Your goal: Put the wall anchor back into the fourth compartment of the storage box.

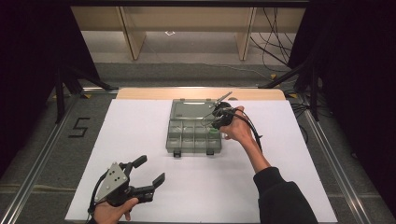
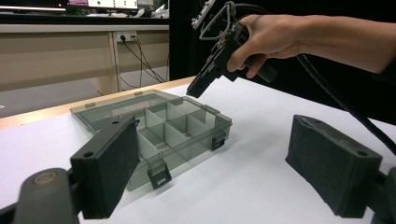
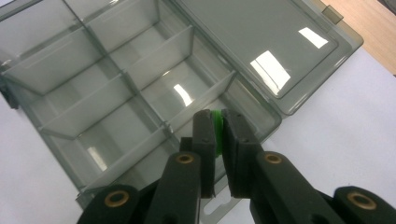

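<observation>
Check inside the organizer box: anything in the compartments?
The organizer box lies open, lid flat behind it. The compartments in sight look empty. The right gripper, clamped on a small green piece, hangs over one corner compartment and hides part of its floor.

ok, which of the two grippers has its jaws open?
The left gripper, resting at the near left of the table: its jaws stand wide apart with nothing between. The right gripper, over the compartment box, is clamped on a small green piece.
</observation>
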The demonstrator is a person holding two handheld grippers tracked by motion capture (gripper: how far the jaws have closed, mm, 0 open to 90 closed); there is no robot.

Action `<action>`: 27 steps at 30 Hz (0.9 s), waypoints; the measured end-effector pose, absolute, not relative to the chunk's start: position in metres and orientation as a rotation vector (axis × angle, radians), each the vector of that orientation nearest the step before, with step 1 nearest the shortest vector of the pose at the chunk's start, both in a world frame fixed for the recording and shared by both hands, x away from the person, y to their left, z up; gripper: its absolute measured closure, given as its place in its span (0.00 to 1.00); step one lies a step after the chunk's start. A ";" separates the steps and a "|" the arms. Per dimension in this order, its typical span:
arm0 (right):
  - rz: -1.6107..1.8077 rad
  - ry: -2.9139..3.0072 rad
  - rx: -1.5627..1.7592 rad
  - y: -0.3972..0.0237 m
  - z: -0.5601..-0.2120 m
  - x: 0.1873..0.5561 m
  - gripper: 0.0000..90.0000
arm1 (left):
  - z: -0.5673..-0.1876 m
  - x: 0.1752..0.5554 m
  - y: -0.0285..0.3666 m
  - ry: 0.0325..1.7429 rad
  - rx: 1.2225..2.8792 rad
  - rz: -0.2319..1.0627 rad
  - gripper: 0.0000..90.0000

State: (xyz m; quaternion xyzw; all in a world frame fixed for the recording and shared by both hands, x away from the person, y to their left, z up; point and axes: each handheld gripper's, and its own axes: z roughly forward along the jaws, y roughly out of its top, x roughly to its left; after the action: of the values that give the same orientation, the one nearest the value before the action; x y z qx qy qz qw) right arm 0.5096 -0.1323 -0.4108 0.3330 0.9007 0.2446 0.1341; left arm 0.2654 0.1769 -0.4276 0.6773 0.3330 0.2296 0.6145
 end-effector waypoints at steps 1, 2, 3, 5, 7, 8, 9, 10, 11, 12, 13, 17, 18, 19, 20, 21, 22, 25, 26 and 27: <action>0.711 2.606 0.981 -0.132 -0.412 0.511 0.94 | -0.428 0.265 0.177 0.767 1.561 0.529 0.18; 0.709 2.608 0.992 -0.132 -0.413 0.512 0.94 | -0.428 0.265 0.177 0.767 1.561 0.529 0.18; 0.707 2.601 0.994 -0.131 -0.415 0.514 0.94 | -0.427 0.265 0.177 0.766 1.560 0.529 0.18; 0.697 2.605 1.020 -0.129 -0.418 0.515 0.94 | -0.427 0.265 0.177 0.766 1.559 0.528 0.18; 0.699 2.598 1.004 -0.129 -0.421 0.518 0.94 | -0.427 0.265 0.177 0.767 1.560 0.528 0.18; 0.703 2.595 1.019 -0.128 -0.422 0.520 0.94 | -0.428 0.266 0.176 0.760 1.552 0.526 0.18; 0.709 2.586 1.016 -0.127 -0.423 0.521 0.94 | -0.428 0.266 0.176 0.760 1.553 0.526 0.18; 0.704 2.593 1.019 -0.127 -0.423 0.522 0.94 | -0.427 0.265 0.176 0.765 1.558 0.527 0.18; 0.697 2.589 1.030 -0.127 -0.425 0.523 0.93 | -0.427 0.265 0.177 0.765 1.557 0.528 0.18; 0.699 2.582 1.027 -0.127 -0.425 0.524 0.93 | -0.427 0.265 0.177 0.764 1.557 0.528 0.18; 0.703 2.587 1.057 -0.126 -0.425 0.523 0.93 | -0.427 0.265 0.177 0.764 1.556 0.528 0.18; 0.693 2.582 1.058 -0.126 -0.428 0.524 0.88 | -0.427 0.265 0.177 0.764 1.557 0.527 0.18; 0.687 2.583 1.073 -0.125 -0.428 0.523 0.85 | -0.427 0.265 0.177 0.763 1.557 0.527 0.18; 0.696 2.576 1.083 -0.125 -0.427 0.523 0.81 | -0.427 0.265 0.177 0.763 1.557 0.528 0.18; 0.708 2.567 1.084 -0.126 -0.427 0.523 0.78 | -0.427 0.265 0.177 0.763 1.558 0.528 0.18; 0.734 2.552 1.080 -0.127 -0.426 0.522 0.74 | -0.427 0.265 0.177 0.764 1.558 0.528 0.18; 0.751 2.544 1.091 -0.127 -0.425 0.521 0.71 | -0.427 0.265 0.177 0.764 1.558 0.528 0.18; 0.817 2.519 1.099 -0.131 -0.421 0.516 0.61 | -0.427 0.265 0.177 0.763 1.558 0.529 0.18; 0.841 2.520 1.107 -0.132 -0.421 0.514 0.58 | -0.427 0.265 0.177 0.764 1.559 0.529 0.18; 0.866 2.515 1.126 -0.133 -0.420 0.510 0.55 | -0.427 0.265 0.177 0.764 1.559 0.529 0.18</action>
State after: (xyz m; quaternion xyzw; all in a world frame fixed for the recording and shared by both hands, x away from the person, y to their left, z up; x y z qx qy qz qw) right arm 0.5103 -0.1333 -0.4201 0.3868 0.8637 0.2975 0.1261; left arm 0.2646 0.1770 -0.4271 0.6767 0.3315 0.2297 0.6159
